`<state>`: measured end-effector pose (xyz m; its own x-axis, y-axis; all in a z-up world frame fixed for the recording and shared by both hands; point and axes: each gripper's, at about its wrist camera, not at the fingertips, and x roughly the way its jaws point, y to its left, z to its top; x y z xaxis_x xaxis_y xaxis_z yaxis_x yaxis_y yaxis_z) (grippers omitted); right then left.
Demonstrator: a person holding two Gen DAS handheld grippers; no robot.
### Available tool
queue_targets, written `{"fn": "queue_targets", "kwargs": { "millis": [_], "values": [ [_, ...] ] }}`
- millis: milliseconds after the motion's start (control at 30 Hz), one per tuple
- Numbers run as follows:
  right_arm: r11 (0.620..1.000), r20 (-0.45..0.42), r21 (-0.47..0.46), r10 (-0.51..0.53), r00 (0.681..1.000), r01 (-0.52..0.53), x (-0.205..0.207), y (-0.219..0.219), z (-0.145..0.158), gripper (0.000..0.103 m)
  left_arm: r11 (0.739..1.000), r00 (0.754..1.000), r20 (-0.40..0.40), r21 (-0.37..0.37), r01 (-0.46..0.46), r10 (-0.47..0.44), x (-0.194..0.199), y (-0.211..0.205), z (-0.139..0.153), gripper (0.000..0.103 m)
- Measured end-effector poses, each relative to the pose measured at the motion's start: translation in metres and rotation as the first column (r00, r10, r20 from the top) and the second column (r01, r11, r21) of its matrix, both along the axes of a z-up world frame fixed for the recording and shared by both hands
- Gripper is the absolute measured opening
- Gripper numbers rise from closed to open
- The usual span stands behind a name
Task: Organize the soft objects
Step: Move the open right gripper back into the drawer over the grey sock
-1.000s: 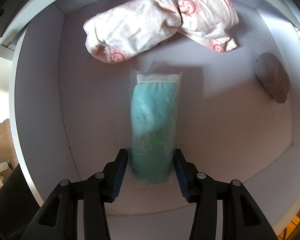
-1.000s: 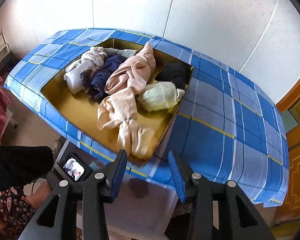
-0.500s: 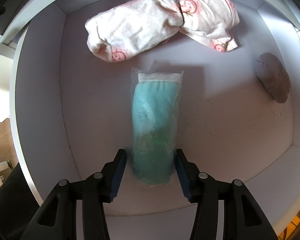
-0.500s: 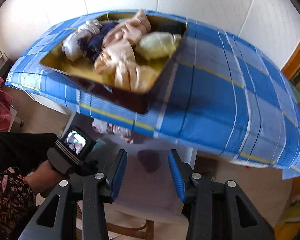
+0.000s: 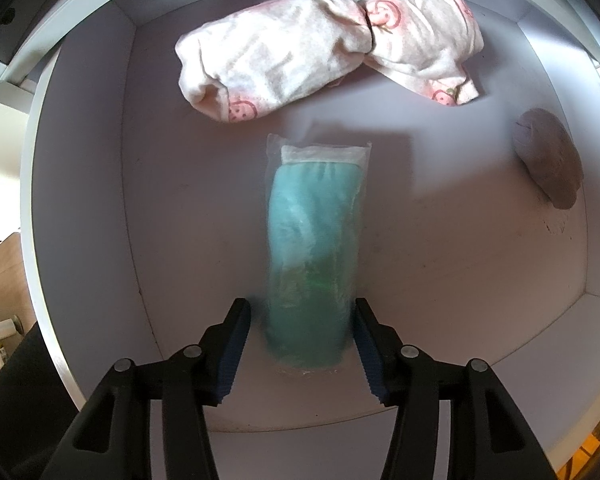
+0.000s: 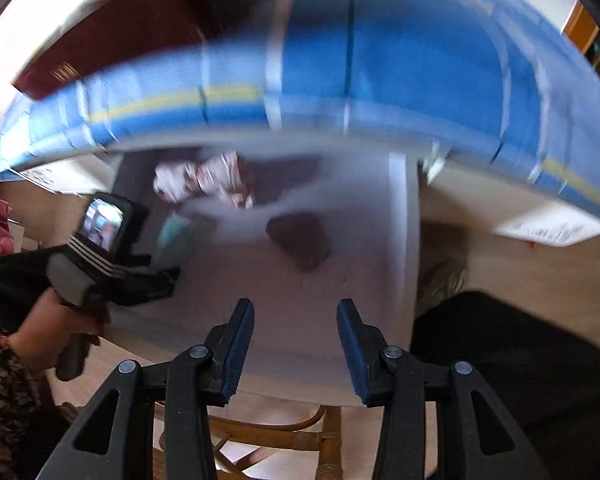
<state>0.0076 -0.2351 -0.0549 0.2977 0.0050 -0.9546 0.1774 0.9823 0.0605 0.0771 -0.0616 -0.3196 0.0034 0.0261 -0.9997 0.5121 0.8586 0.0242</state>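
A: where's the teal pack [image 5: 312, 256] now?
B: lying in the white bin [image 5: 84, 184], long axis running straight away from the left tool [image 5: 302, 344], whose jaws have just been opening off it. Right tool [image 6: 296, 344] narrow, empty.

A blue checked cloth [image 6: 400, 80] with yellow stripes covers the counter above, much blurred. On it at the left stands a dark red box [image 6: 112, 36]. Below, a rattan chair frame [image 6: 268, 436] stands on the pale floor [image 6: 540, 300].
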Motion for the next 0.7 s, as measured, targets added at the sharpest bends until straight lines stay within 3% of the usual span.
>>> {"fn": "queue_targets", "kwargs": {
  "millis": [133, 367, 500, 700],
  "values": [
    [1.0, -0.07, 0.013, 0.002, 0.998, -0.001, 0.011, -0.002, -0.045, 0.053, 1.0, 1.0, -0.008, -0.005, -0.024, 0.023, 0.003, 0.005, -0.001, 0.058],
    [0.992, -0.129, -0.071, 0.092, 0.987, -0.102, 0.049, 0.004, -0.102, 0.065, 0.998, 0.999, -0.019, -0.027, -0.05, 0.05, 0.008, 0.013, -0.001, 0.064],
    [0.984, -0.147, -0.131, 0.102, 0.984, -0.122, 0.07, 0.002, -0.124, 0.066, 0.992, 0.994, -0.037, -0.074, -0.104, 0.102, 0.016, 0.023, 0.001, 0.065],
    [0.98, -0.147, -0.144, 0.117, 0.982, -0.139, 0.092, 0.004, -0.142, 0.066, 0.982, 0.988, -0.017, -0.105, -0.156, 0.155, 0.028, 0.036, 0.007, 0.068]
  ]
}}
